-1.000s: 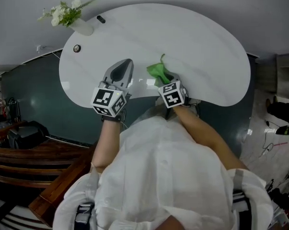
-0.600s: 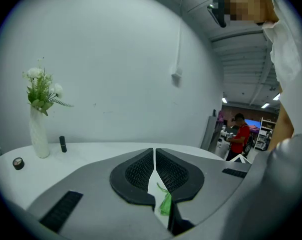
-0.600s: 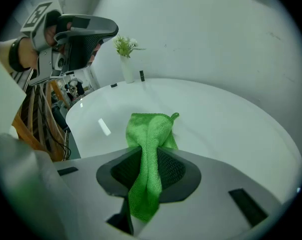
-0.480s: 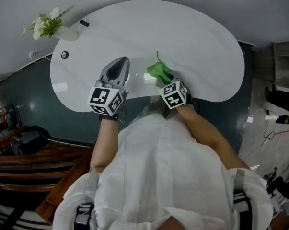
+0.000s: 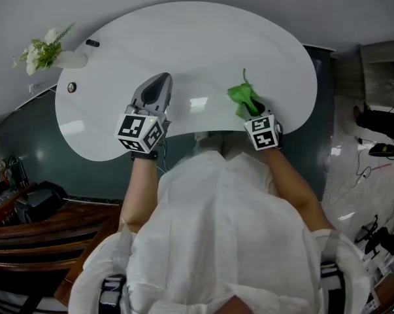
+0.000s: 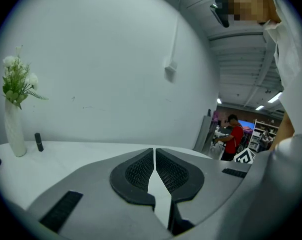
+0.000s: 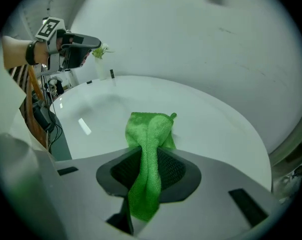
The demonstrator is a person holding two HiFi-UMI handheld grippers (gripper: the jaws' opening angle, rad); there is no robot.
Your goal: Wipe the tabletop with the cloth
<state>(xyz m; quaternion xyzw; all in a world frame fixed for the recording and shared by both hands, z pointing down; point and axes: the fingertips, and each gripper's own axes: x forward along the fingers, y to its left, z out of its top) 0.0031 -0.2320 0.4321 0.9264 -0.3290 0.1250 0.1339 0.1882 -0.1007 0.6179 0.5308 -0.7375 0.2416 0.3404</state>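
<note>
Here, the right gripper (image 7: 149,156) clamps the green cloth (image 7: 151,129) at the white table's (image 5: 203,44) near right edge, while the left gripper (image 6: 154,156), jaws together and empty, is held over the table.

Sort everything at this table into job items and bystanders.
Job: green cloth, clamped in the right gripper; white tabletop.
Bystanders: vase of flowers; small dark object; small round object; left gripper, jaws shut on nothing.
</note>
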